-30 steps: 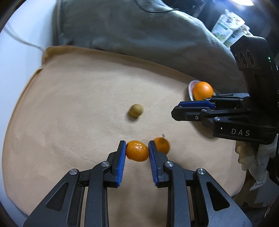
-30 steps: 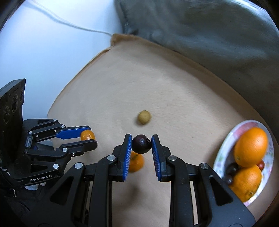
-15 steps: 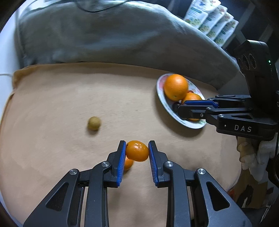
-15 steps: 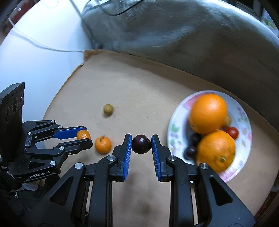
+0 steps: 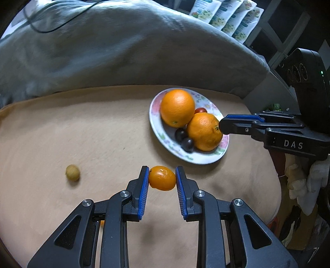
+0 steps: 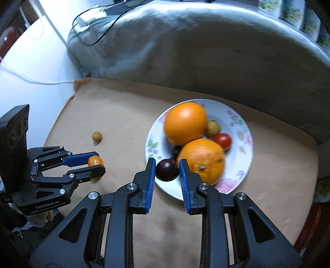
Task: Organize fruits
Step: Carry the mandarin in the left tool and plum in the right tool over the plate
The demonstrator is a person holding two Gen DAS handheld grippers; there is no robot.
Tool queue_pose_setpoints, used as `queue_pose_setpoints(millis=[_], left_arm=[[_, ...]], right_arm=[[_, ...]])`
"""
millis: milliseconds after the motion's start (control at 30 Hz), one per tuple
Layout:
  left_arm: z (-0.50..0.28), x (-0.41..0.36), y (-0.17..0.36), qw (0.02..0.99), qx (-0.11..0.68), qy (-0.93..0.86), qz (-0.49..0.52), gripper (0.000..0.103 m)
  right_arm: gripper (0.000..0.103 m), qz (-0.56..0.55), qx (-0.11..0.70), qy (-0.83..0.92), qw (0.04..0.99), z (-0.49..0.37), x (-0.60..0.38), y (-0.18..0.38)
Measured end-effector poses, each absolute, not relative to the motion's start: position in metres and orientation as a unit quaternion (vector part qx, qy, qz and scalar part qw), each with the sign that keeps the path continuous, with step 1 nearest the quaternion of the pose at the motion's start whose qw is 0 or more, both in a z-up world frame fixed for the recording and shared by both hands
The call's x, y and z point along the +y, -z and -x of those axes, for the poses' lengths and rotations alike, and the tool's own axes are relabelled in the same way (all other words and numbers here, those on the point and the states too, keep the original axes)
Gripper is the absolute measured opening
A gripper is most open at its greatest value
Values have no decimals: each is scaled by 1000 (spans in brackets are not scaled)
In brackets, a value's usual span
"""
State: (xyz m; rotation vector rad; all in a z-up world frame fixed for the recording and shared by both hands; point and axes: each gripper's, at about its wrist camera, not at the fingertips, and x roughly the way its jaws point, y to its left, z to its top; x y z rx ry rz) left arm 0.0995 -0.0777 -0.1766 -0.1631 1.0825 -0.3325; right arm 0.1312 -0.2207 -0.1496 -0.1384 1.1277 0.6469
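My left gripper [image 5: 162, 179] is shut on a small orange kumquat [image 5: 162, 178] and holds it above the tan cloth, short of the floral plate [image 5: 156, 107]. My right gripper [image 6: 167, 170] is shut on a dark purple grape [image 6: 167, 169] over the plate's near rim [image 6: 243, 162]. The plate holds two large oranges [image 6: 185, 123], a cherry tomato [image 6: 222, 140], dark grapes [image 5: 184, 139] and a yellowish fruit [image 6: 213, 127]. A small yellow-green fruit [image 5: 72, 172] lies loose on the cloth; it also shows in the right wrist view [image 6: 97, 136]. The left gripper [image 6: 97, 165] shows in the right wrist view.
A grey cushion [image 5: 123, 51] runs along the far side of the tan cloth [image 5: 82, 127]. Packets [image 5: 226, 16] stand behind it. A white surface with a cable [image 6: 41, 68] lies left of the cloth. A sliver of another orange fruit [image 5: 102, 222] shows under my left gripper.
Both grippers have moved right toward the plate with their fruits. The right gripper now sits over the plate's near rim. The second small orange has slipped under my left gripper.
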Motion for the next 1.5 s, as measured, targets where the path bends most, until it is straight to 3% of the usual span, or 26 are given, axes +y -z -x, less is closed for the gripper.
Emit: queue_pose_setpoints(millis=[1500], left_arm=[[-163,-135,193,829,533,164,29,25]], right_arm=[[25,21,548,-283,786,-232,-266,190]])
